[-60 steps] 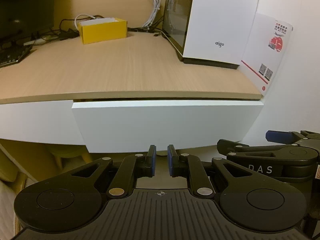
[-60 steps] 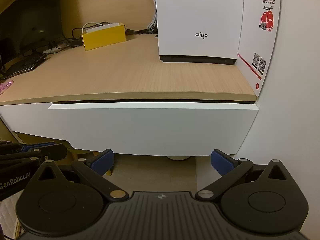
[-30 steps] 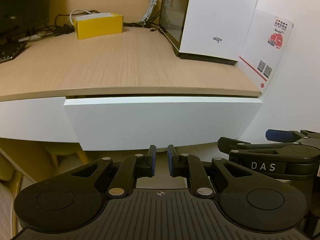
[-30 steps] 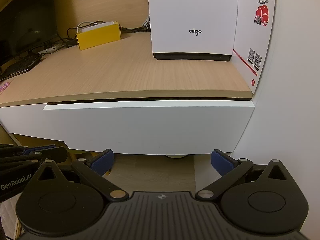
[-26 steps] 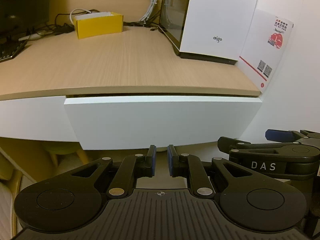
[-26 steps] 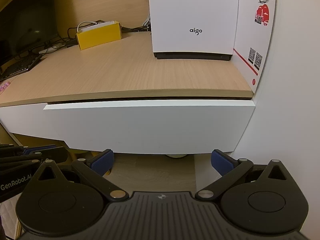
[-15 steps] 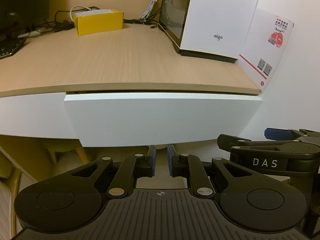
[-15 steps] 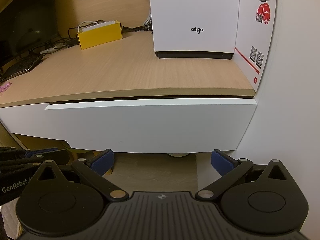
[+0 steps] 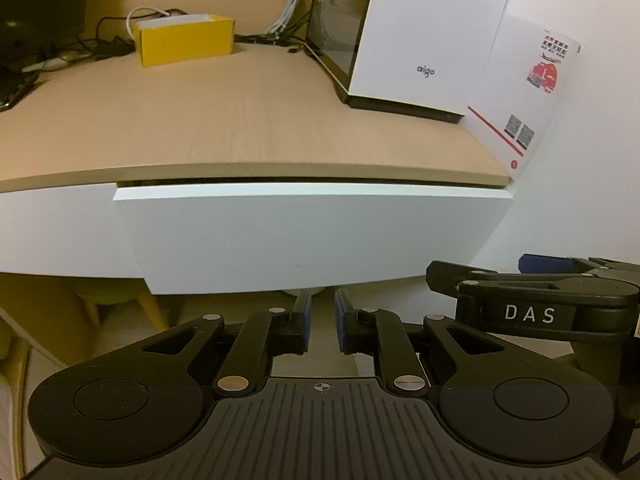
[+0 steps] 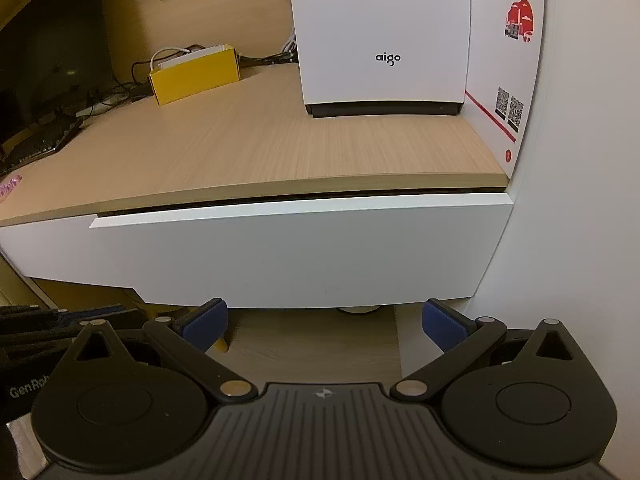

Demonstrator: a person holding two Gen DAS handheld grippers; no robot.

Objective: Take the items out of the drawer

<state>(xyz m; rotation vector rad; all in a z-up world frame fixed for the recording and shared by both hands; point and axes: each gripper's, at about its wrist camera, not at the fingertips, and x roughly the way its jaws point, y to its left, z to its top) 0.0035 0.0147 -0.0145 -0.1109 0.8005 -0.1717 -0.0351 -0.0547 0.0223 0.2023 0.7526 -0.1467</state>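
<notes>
The white drawer (image 9: 312, 236) sits under the front edge of the bench (image 9: 224, 120), at its right end, its front standing slightly proud with a dark gap above; the left hand-held gripper (image 9: 321, 322), pads nearly together and holding nothing, hangs just below the drawer's lower edge; the right hand-held gripper (image 10: 324, 322), spread wide and empty, hangs there too; a white aigo case (image 10: 384, 36) and a yellow box (image 10: 196, 74) stand toward the bench's back edge.

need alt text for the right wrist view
An open two-finger tool points at a white drawer front under a wooden desktop. On the desk stand a white aigo case and a yellow box.
</notes>
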